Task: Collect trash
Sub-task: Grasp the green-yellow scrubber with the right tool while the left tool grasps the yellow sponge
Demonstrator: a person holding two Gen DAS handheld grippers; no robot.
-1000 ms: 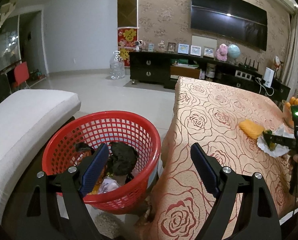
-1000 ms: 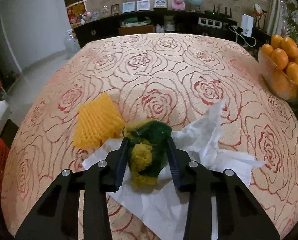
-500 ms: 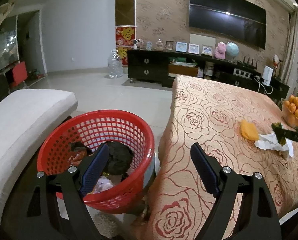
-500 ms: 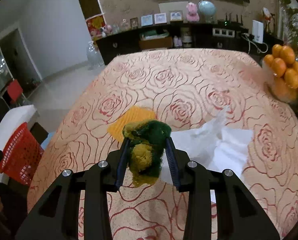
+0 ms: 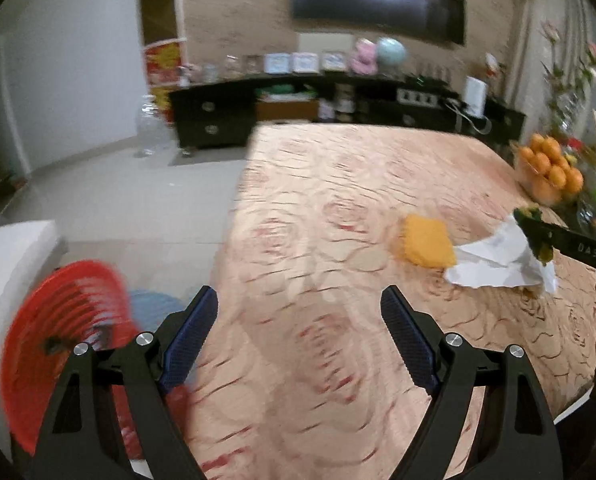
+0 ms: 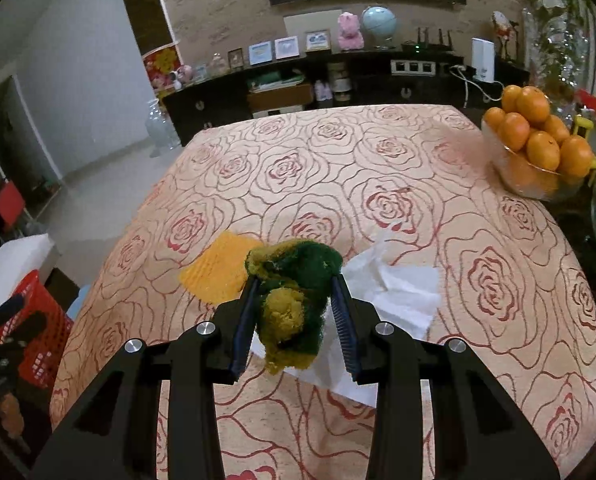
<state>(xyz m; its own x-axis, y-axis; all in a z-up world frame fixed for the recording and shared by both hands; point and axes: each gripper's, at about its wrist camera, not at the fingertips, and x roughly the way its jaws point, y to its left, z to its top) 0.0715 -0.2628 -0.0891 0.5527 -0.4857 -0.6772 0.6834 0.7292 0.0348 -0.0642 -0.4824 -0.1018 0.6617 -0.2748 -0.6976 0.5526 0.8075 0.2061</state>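
Observation:
My right gripper [image 6: 293, 324] is shut on a green and yellow scouring sponge [image 6: 293, 300] and holds it above the rose-patterned table [image 6: 378, 168]. Below it lie a crumpled white tissue [image 6: 398, 296] and a flat yellow sponge cloth [image 6: 217, 272]. In the left wrist view the right gripper [image 5: 538, 236] shows at the far right over the tissue [image 5: 494, 264], next to the yellow cloth [image 5: 428, 246]. My left gripper [image 5: 298, 340] is open and empty over the table's near left corner. The red trash basket [image 5: 45, 344] stands on the floor at the lower left, blurred.
A glass bowl of oranges [image 6: 538, 152] stands at the table's right edge. The basket [image 6: 33, 320] is left of the table, beside a white cushioned seat [image 5: 5, 264]. A dark TV cabinet [image 6: 338, 88] runs along the far wall.
My right gripper has lifted the scouring sponge higher off the tissue. My left gripper has swung right, from over the basket to over the table.

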